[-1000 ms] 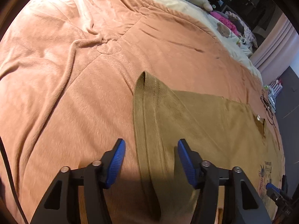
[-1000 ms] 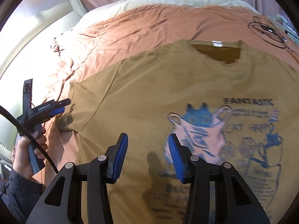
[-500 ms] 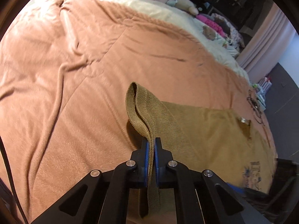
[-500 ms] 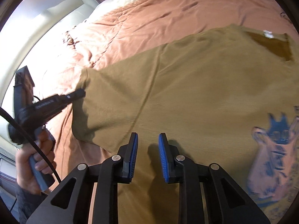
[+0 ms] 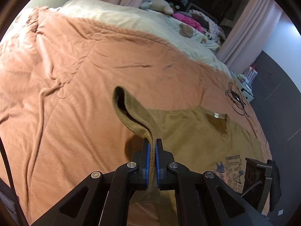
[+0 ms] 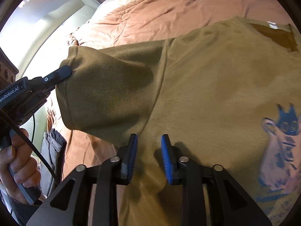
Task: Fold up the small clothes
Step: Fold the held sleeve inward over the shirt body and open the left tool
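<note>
Pinching the sleeve hem between my left gripper, I have the blue pads pressed flat together on the cloth, with the cuff looping up and away from the tips and its dark opening showing. From the right wrist view the same left gripper bites the sleeve at its edge, lifting it off the bed so it casts a shadow on the shirt body, and my left hand grips the handle below. My right gripper hangs just above the olive t-shirt near the underarm seam, fingers parted with a clear gap and nothing between them. The t-shirt lies flat on the salmon quilt, front up, its collar toward the far side of the quilt and the blue cat print to the right of my right gripper. A coiled black cable rests on the quilt beyond the collar, and plush toys sit past the quilt's far edge on the cream sheet
</note>
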Available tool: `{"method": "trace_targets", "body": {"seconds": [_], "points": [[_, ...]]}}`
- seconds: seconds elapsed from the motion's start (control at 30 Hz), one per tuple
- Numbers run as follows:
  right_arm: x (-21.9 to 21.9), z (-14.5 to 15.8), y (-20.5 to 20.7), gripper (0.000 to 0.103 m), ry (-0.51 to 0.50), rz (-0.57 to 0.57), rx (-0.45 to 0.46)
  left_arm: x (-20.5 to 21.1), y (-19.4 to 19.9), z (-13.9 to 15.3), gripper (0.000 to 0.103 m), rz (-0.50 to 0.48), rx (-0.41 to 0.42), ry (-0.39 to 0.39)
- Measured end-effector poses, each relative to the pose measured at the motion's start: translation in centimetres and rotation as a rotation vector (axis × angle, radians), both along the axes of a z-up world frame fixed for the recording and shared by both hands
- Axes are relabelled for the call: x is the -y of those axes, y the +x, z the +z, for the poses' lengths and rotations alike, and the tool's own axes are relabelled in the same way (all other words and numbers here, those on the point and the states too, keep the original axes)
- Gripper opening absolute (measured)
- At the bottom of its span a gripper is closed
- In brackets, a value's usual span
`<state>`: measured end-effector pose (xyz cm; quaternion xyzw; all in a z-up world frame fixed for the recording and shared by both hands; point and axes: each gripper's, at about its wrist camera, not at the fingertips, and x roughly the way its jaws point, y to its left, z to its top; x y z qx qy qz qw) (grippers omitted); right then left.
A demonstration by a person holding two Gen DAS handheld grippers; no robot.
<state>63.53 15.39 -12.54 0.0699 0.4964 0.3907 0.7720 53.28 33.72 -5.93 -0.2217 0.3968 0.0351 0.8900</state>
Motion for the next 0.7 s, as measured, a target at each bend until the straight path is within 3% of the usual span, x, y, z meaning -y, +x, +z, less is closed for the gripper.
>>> {"method": "trace_targets", "body": {"seconds": [0.07,0.6,0.63,0.7], "points": [[1.3,0.9,-0.2,0.046,0.01,-0.019,0.013,1.4,0.5,0.4,0.005,-0.018,-0.005,0.014],[12.2,3.6,-0.6,0.046,0.046,-0.153,0.022,12.1,5.3,-0.6,0.006,-0.201,-0.067,0.038],[12.8,3.7,-0.8,0.046,0.046,-0.161,0.022,12.8,5.4,-0.6,0.007,-0.217,-0.072,0.045],[13.6,3.8,-1.0,0.046,0.044,-0.172,0.018,13.8,5.6,-0.8,0.022,-0.25,-0.088,0.054]]}}
